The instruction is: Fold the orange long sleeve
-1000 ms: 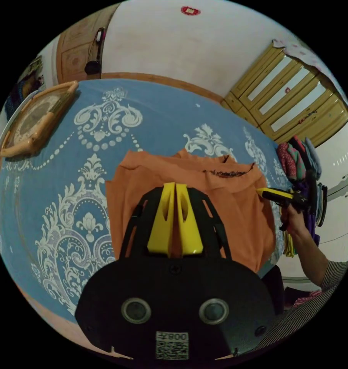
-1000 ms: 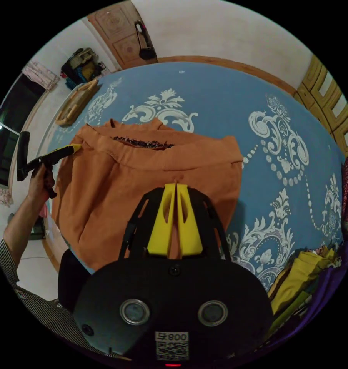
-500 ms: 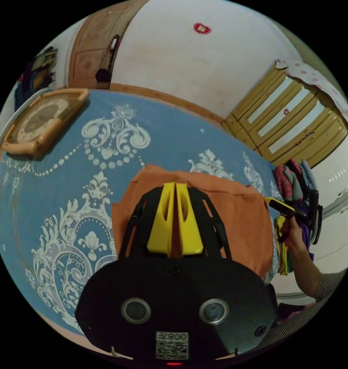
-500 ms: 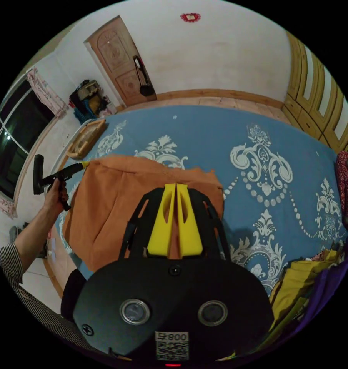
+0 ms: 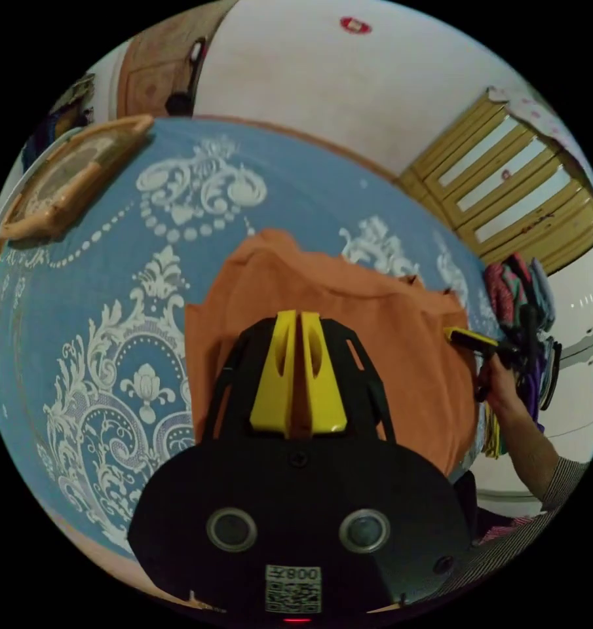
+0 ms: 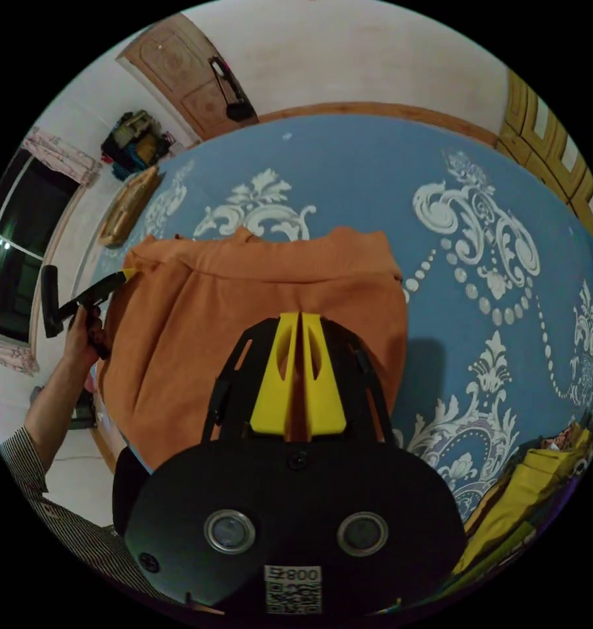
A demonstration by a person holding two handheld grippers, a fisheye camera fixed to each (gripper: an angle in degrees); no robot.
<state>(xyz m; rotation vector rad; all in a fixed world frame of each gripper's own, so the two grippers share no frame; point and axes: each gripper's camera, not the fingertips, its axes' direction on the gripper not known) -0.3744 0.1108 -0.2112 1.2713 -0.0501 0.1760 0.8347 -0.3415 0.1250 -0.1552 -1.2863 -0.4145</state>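
The orange long sleeve [image 5: 348,308] lies on a blue bedspread [image 5: 113,275], with its near part hanging over the bed's edge. My left gripper [image 5: 299,316] is shut on one corner of its raised far edge. In the right gripper view, my right gripper [image 6: 299,316] is shut on the other corner of the orange long sleeve [image 6: 244,308]. Each gripper also appears in the other's view: the right gripper [image 5: 463,337] with a hand [image 5: 502,390] on it, and the left gripper [image 6: 116,278] held by a hand [image 6: 80,334]. The cloth sags between them.
A framed wall clock [image 5: 67,180] lies at the bed's far corner. A pile of coloured clothes [image 6: 525,491] sits on the bed by the right gripper. A wooden wardrobe [image 5: 519,190] and a door [image 6: 178,65] stand beyond the bed. The bedspread [image 6: 375,170] is bare beyond the garment.
Both grippers lifted the held edge and carried it over the garment. The dark-printed neck opening seen a second ago is now covered by plain orange cloth. Both stay shut.
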